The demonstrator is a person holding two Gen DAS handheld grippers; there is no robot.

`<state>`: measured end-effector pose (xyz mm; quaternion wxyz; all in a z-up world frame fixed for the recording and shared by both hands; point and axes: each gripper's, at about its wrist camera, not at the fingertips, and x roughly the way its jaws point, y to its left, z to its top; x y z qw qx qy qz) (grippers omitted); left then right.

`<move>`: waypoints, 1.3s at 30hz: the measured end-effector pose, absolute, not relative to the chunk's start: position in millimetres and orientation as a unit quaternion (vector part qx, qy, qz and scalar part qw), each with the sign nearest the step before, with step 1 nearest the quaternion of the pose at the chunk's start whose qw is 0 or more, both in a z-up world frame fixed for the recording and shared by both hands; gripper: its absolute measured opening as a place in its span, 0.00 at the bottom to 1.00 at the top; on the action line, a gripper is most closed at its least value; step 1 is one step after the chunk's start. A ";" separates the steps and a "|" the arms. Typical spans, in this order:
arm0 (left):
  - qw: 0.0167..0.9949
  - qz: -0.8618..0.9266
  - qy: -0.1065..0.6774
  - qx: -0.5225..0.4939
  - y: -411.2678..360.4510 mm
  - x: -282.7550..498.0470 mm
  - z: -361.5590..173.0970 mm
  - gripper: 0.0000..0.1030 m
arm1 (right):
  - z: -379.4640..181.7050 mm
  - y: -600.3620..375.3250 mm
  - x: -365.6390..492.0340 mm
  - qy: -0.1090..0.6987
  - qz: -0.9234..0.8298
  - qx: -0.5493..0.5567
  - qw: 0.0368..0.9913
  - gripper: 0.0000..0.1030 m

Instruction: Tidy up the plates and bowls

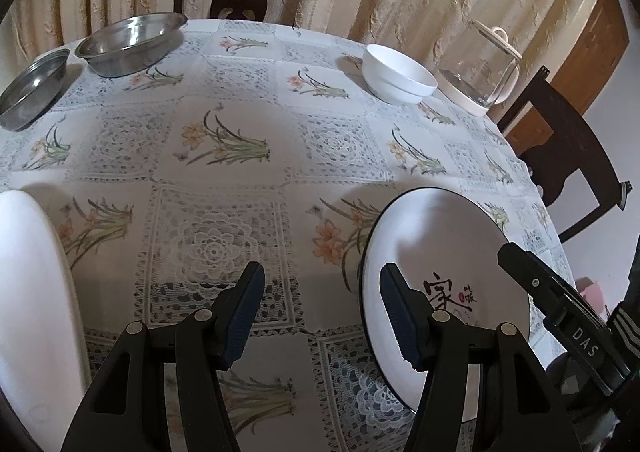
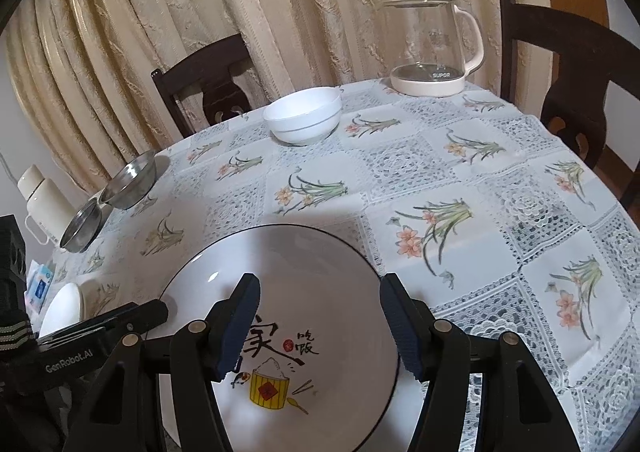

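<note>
Both grippers, left [image 1: 320,316] & right [image 2: 320,322], are hanging wide open w/ nothing gripped, printed plate [image 2: 280,332] sitting under right's jaws, white bowls [image 2: 303,119] already stacked far ahead, steel bowls [image 1: 132,41] & white plate [image 1: 36,300] looking unsorted imo.

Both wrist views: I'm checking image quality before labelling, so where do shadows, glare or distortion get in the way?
Left wrist view: fisheye bends the table edge and curtains, dark vignette corners, a soft shadow lies across the black-rimmed white plate, and the plain white plate at the left edge looks washed out. Right wrist view: same bending, a small glint on the black-rimmed plate's rim, shadow over its far half; the glass kettle stays sharp.
</note>
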<state>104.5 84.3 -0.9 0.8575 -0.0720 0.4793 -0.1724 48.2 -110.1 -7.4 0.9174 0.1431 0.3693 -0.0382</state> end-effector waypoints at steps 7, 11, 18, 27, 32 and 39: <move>0.853 -0.180 0.486 -0.068 77.0 107.0 -6.4 0.59 | -10.7 -116.4 48.5 0.374 -0.052 0.143 0.915 0.64; 0.850 -0.182 0.490 -0.061 71.5 108.5 -10.6 0.59 | -15.8 -115.4 48.7 0.384 -0.050 0.140 0.911 0.64; 0.849 -0.191 0.490 -0.055 64.7 109.4 -16.1 0.59 | -24.7 -118.5 51.2 0.400 -0.030 0.159 0.902 0.64; 0.845 -0.217 0.485 -0.055 56.9 109.4 -16.6 0.54 | -38.3 -130.0 53.2 0.416 0.020 0.222 0.882 0.58; 0.838 -0.252 0.482 -0.052 45.7 104.6 -16.4 0.46 | -41.3 -134.2 52.4 0.414 0.026 0.229 0.880 0.48; 0.840 -0.254 0.477 -0.047 43.1 101.5 -15.3 0.46 | -42.2 -135.1 53.1 0.412 0.029 0.231 0.881 0.46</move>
